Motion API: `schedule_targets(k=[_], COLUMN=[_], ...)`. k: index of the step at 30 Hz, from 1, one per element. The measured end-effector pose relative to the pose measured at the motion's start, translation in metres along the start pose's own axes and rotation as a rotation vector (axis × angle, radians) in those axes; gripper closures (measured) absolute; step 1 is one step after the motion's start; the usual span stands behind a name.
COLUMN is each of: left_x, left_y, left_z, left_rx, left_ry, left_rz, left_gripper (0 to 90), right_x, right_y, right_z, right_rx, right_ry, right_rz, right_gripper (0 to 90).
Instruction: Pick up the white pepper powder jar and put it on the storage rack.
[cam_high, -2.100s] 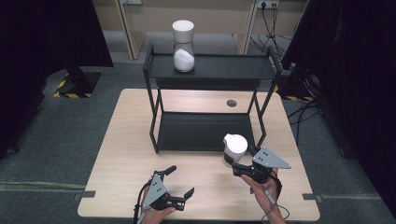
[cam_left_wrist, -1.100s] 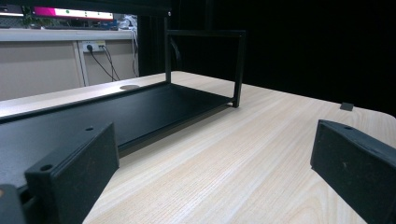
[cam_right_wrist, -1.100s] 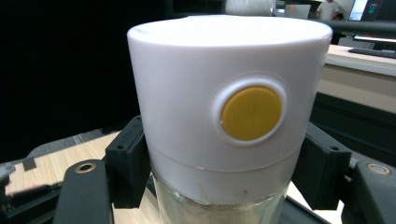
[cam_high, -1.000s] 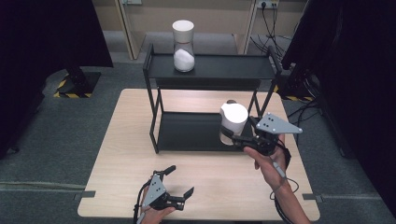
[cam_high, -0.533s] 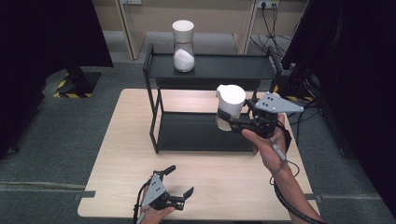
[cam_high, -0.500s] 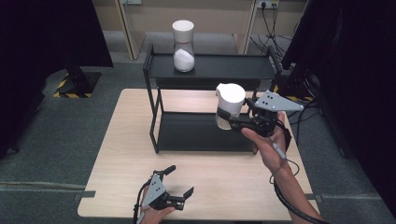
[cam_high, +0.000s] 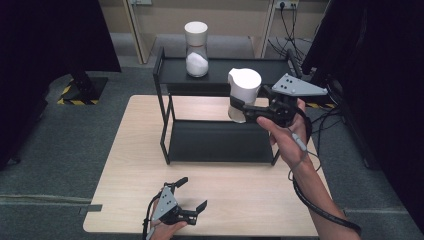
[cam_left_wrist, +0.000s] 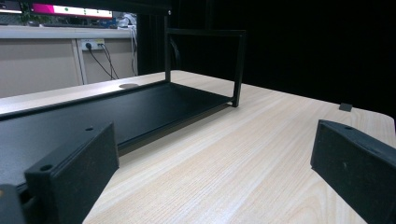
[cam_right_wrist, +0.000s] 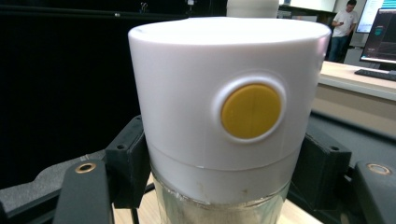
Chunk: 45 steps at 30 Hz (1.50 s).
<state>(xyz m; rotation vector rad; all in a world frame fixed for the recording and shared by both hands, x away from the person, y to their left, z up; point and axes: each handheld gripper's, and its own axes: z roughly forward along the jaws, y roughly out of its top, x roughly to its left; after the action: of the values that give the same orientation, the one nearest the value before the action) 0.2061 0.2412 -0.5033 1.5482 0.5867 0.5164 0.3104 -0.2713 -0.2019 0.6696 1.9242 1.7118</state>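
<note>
Item: two white-capped jars. We log one jar (cam_high: 243, 100) clamped between the jaws of the right gripper (cam_high: 248, 111), carried upright just below its cap, level with the top tier of the black rack (cam_high: 220, 75), presumably bound there beside the second jar (cam_high: 196, 49), which stands on it. One left gripper (cam_high: 192, 196), jaws wide and empty, idles low over the table (cam_high: 240, 190). Contents of the held jar: unclear.

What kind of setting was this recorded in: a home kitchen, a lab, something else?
Most likely a lab or office workspace set up for recording. A bare wooden table stands on grey carpet with a black two-tier shelf rack, black curtains hang at the sides, and a desk with a monitor shows in the right gripper view.
</note>
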Motion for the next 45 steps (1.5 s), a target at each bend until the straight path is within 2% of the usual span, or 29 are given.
schedule_targets(k=[6,23,28,45], left_x=[0.001,0.002,0.002,0.002], left_y=[0.000,0.000,0.001,0.001], left_z=[-0.001,-0.002,-0.002,-0.004], left_rx=[-0.001,-0.002,-0.004,-0.010], left_ry=[0.002,0.003,0.002,0.002], left_rz=[0.000,-0.001,0.000,0.000], left_gripper=[0.1,0.1,0.1,0.1], right_x=[-0.006,-0.020,-0.025,-0.036], right_y=[0.018,0.048,0.051,0.056], right_z=[0.007,0.034,0.044,0.078], right_rx=[0.004,0.011,0.006,0.024], right_ry=[-0.008,-0.064,-0.085,-0.164], right_rz=[0.005,0.026,0.046,0.061], right_gripper=[31.0,31.0,31.0,31.0])
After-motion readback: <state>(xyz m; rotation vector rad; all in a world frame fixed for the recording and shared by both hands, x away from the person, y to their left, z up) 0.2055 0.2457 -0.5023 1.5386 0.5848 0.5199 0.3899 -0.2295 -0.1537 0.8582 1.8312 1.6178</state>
